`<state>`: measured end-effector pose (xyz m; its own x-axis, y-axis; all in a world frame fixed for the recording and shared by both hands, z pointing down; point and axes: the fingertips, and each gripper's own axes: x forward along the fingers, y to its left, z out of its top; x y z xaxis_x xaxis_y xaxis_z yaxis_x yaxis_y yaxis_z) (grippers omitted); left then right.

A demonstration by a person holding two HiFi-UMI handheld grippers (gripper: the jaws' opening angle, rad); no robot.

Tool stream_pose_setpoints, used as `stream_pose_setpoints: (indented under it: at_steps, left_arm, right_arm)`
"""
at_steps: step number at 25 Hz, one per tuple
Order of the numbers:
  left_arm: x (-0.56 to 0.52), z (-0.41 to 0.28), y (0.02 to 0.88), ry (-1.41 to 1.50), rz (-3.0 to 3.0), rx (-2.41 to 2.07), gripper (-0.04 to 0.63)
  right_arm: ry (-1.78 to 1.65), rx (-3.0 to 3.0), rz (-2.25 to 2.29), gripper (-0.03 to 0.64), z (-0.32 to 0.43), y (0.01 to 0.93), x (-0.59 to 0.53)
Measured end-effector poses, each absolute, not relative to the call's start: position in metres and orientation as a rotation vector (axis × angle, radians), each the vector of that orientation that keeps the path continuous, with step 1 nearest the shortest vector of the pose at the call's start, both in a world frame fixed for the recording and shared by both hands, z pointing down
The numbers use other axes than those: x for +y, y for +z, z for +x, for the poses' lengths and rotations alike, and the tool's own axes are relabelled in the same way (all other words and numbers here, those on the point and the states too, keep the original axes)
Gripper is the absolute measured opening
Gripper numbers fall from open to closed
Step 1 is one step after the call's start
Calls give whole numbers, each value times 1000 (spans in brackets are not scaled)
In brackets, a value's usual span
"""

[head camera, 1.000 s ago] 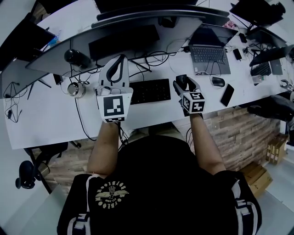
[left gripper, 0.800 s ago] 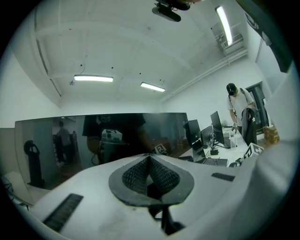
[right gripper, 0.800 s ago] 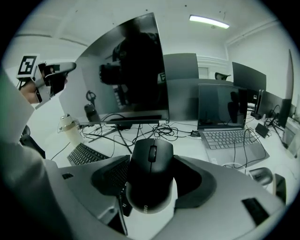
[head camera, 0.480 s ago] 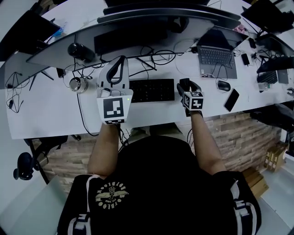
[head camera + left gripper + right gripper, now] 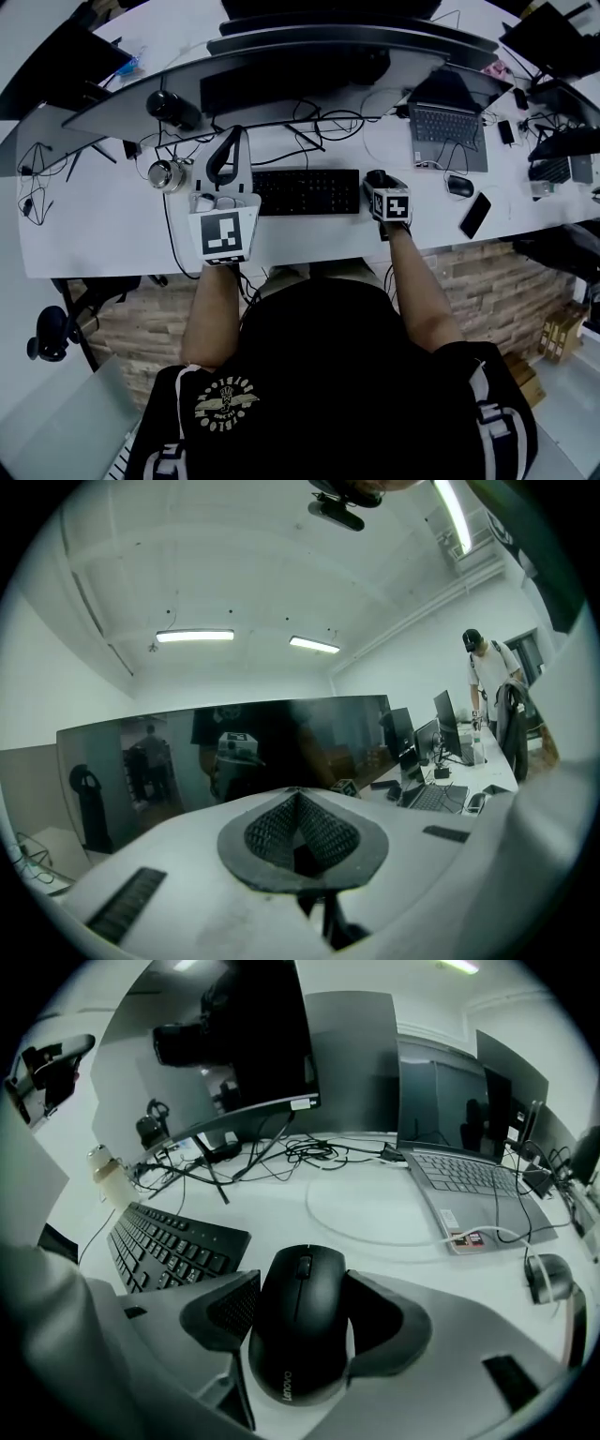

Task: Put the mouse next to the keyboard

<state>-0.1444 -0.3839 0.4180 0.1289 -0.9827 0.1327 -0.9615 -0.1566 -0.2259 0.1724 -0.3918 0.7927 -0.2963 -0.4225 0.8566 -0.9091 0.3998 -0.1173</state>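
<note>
A black Lenovo mouse [image 5: 300, 1330] sits between the jaws of my right gripper [image 5: 302, 1321], which is shut on its sides. It is low over the white desk [image 5: 103, 234], just off the right end of the black keyboard [image 5: 173, 1246]. In the head view the right gripper [image 5: 377, 180] stands beside the keyboard [image 5: 307, 191], and the mouse is mostly hidden under it. My left gripper [image 5: 232, 141] is held at the keyboard's left end, pointing toward the monitor. Its pads [image 5: 281, 834] meet with nothing between them.
A curved monitor [image 5: 281, 56] spans the back of the desk, with tangled cables [image 5: 319, 127] under it. To the right lie a laptop [image 5: 448, 127], a second mouse [image 5: 459, 186] and a phone [image 5: 475, 216]. A round silver object [image 5: 169, 174] sits left of the left gripper.
My right gripper has carried the mouse down and in toward the keyboard's right end. The left gripper has sunk slightly and stays shut.
</note>
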Motion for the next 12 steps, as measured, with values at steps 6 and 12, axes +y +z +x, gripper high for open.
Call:
stream_pose_setpoints:
  at_steps: [6, 12]
  left_arm:
    - [-382, -158, 408, -336, -2249, 2008, 2]
    - [-373, -161, 393, -290, -2250, 1987, 2]
  right_arm:
    - [781, -1900, 1119, 296, 167, 796, -398]
    - [743, -1984, 1091, 330, 161, 770, -392]
